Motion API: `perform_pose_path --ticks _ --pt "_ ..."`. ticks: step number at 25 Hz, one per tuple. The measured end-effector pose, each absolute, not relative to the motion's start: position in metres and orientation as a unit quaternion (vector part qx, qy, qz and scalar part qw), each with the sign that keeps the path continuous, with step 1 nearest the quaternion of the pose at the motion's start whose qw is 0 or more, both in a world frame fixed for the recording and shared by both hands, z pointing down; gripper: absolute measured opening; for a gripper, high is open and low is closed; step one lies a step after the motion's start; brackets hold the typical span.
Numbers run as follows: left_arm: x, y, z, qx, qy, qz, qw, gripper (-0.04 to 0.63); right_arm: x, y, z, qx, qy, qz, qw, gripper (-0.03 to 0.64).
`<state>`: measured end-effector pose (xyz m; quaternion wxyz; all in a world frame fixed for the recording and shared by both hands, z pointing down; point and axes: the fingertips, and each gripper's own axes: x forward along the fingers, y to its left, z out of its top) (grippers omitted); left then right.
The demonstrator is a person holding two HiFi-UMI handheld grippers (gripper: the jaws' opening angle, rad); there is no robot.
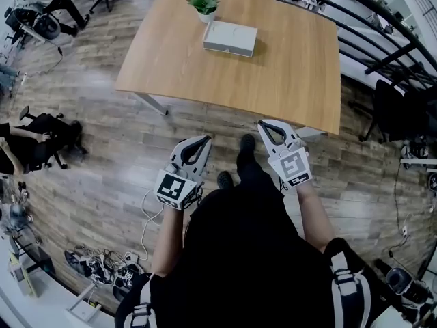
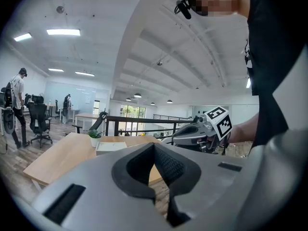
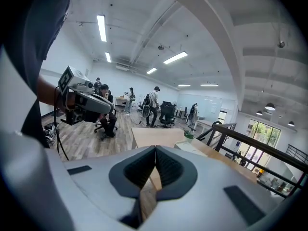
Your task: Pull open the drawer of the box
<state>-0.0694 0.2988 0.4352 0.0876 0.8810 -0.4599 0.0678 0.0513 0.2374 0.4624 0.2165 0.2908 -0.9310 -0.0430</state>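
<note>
A flat white box (image 1: 230,38) lies at the far side of the wooden table (image 1: 287,74), next to a small potted plant (image 1: 204,6). It also shows small in the left gripper view as the box (image 2: 111,147) and in the right gripper view as the box (image 3: 192,148). My left gripper (image 1: 204,141) is held in front of my body, short of the table's near edge, jaws shut and empty. My right gripper (image 1: 265,124) hovers at the table's near edge, jaws also shut with nothing in them. Both are far from the box.
Office chairs (image 1: 41,139) and a seated person stand on the wooden floor at left. Cables and gear (image 1: 102,265) lie on the floor near my left side. A black railing (image 1: 369,26) runs along the right behind the table.
</note>
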Motion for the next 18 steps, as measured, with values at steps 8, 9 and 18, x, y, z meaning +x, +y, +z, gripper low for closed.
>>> perform_pose_path --ticks 8,9,18 --pt "-0.06 0.257 0.437 0.881 -0.458 0.073 0.094 0.021 0.066 0.191 0.465 0.312 -0.925 -0.035 0.213 0.025" --pt "-0.059 0.251 0.437 0.88 -0.46 0.073 0.095 0.021 0.067 0.185 0.465 0.312 -0.925 -0.033 0.212 0.025" --pt "-0.056 0.185 0.436 0.87 -0.477 0.081 0.095 0.022 0.065 0.116 0.47 0.295 -0.933 -0.025 0.206 0.025"
